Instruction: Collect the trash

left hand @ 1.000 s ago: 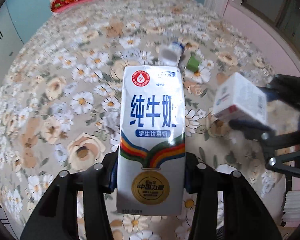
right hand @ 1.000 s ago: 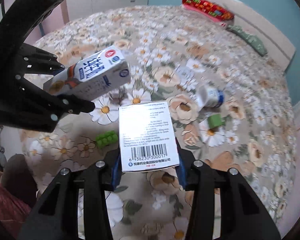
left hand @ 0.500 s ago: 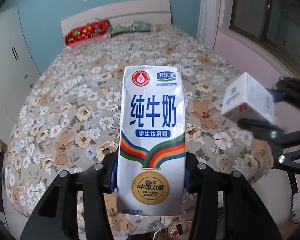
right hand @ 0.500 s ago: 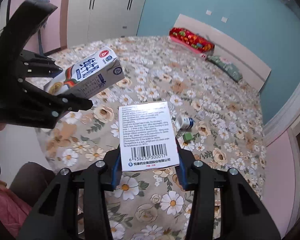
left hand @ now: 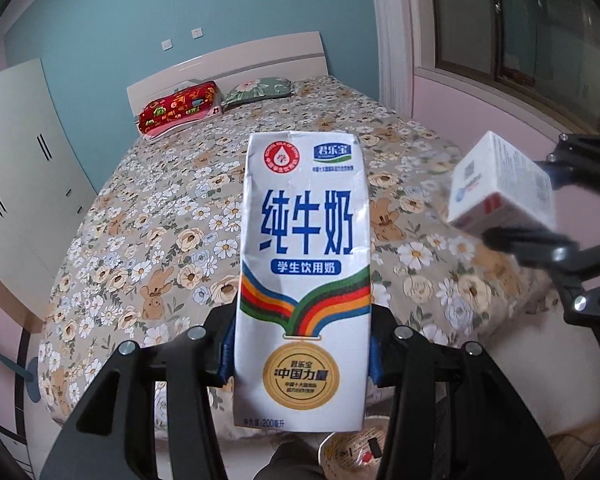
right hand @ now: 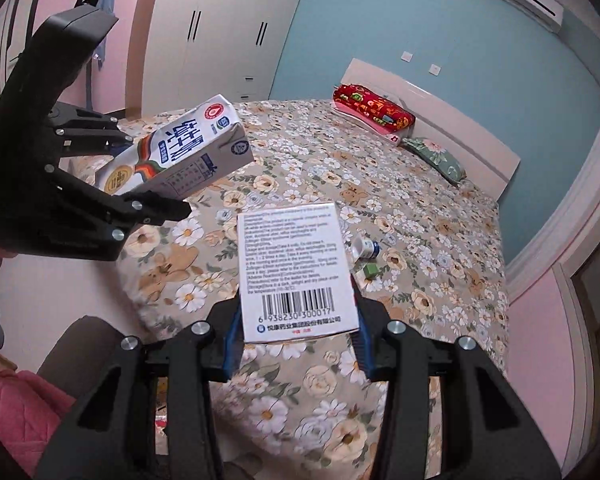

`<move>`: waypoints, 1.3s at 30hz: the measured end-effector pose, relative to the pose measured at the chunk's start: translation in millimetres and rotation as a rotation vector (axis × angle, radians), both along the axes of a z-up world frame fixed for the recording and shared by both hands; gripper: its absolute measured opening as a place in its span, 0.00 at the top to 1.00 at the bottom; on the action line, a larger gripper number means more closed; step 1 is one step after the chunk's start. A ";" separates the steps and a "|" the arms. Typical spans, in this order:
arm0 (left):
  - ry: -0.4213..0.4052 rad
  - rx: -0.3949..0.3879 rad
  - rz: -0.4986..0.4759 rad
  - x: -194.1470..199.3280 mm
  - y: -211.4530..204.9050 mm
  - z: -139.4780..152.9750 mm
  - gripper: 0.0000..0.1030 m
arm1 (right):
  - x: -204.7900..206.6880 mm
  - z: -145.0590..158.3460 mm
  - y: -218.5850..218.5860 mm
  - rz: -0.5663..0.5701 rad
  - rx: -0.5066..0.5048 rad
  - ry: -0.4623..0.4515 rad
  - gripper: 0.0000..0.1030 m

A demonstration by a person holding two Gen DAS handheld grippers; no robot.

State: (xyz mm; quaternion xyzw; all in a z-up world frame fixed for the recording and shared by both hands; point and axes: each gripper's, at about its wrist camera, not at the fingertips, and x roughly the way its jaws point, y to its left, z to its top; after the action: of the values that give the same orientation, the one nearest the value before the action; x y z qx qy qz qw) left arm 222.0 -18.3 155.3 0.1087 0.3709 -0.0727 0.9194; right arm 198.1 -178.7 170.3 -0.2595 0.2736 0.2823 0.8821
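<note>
My left gripper [left hand: 300, 348] is shut on a white milk carton [left hand: 304, 264] with blue characters and a rainbow band. It holds the carton in the air off the foot of the bed; the carton also shows in the right wrist view [right hand: 176, 156]. My right gripper [right hand: 296, 344] is shut on a white medicine box [right hand: 296, 272] with a barcode, which also shows in the left wrist view [left hand: 500, 188]. A small white bottle [right hand: 365, 249] and a green block [right hand: 371, 269] lie on the floral bedspread [right hand: 420, 240].
A red pillow [left hand: 180, 108] and a green pillow [left hand: 260, 90] lie at the headboard. White wardrobes [right hand: 216, 36] stand on the left. A round bowl-like item [left hand: 352, 454] sits on the floor below the carton. A pink garment [right hand: 16, 408] is at the lower left.
Both grippers have pulled back and up from the bed with their loads. The bedspread looks farther off, and more of the room and the floor beyond the bed's foot now shows.
</note>
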 end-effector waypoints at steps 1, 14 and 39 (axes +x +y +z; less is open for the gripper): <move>0.004 0.004 -0.006 -6.6 -1.0 -2.6 0.52 | -6.0 -3.0 -1.3 0.002 0.000 0.006 0.56; 0.095 0.058 -0.050 -53.5 -8.8 -70.0 0.52 | -46.3 -79.2 -9.0 0.030 -0.001 0.149 0.56; 0.463 0.036 -0.052 -77.3 -4.3 -271.0 0.52 | -64.9 -297.5 33.9 0.090 -0.075 0.516 0.56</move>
State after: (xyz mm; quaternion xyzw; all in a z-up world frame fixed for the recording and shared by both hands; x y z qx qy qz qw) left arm 144.7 -22.6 -115.7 0.1148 0.5702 -0.1126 0.8056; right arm 133.3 -144.8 -127.2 -0.2235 0.4880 0.3678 0.7594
